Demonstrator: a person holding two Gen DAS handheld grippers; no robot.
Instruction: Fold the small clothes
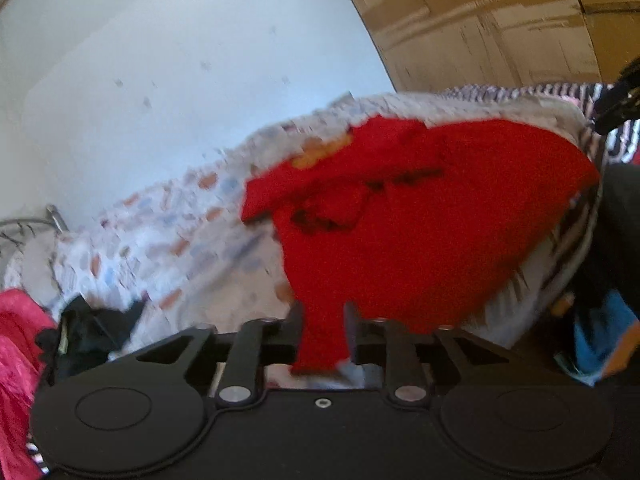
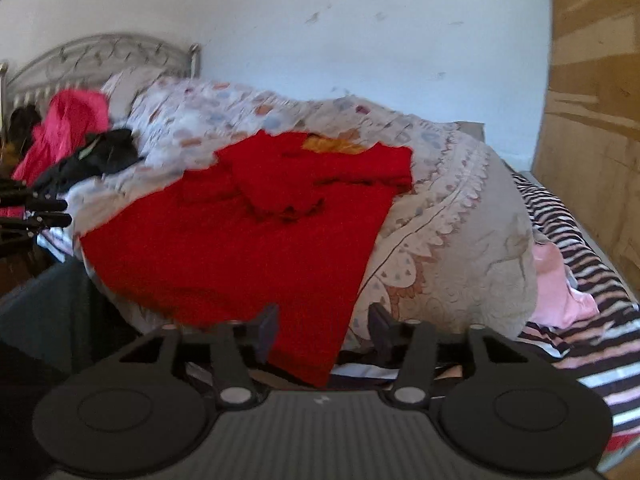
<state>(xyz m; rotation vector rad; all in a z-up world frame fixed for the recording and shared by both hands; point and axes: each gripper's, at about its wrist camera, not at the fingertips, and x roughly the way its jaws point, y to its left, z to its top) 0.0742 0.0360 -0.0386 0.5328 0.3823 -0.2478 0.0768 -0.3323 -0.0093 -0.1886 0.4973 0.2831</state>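
Note:
A red garment (image 1: 420, 232) lies spread over a patterned quilt (image 1: 180, 232) on a bed, with a sleeve folded across its top. My left gripper (image 1: 323, 316) is shut on the garment's near corner, which hangs down between the fingers. In the right wrist view the same red garment (image 2: 248, 248) drapes toward me. My right gripper (image 2: 324, 324) has its jaws apart around the garment's lower right corner, with a gap beside the cloth. The left gripper's fingers (image 2: 44, 210) show at the left edge there.
A pink garment (image 2: 64, 124) and a black garment (image 2: 100, 152) lie near the metal headboard (image 2: 100, 52). A striped sheet (image 2: 580, 280) and a pale pink cloth (image 2: 560, 284) lie at the right. A brown wardrobe (image 2: 592, 120) stands at the right.

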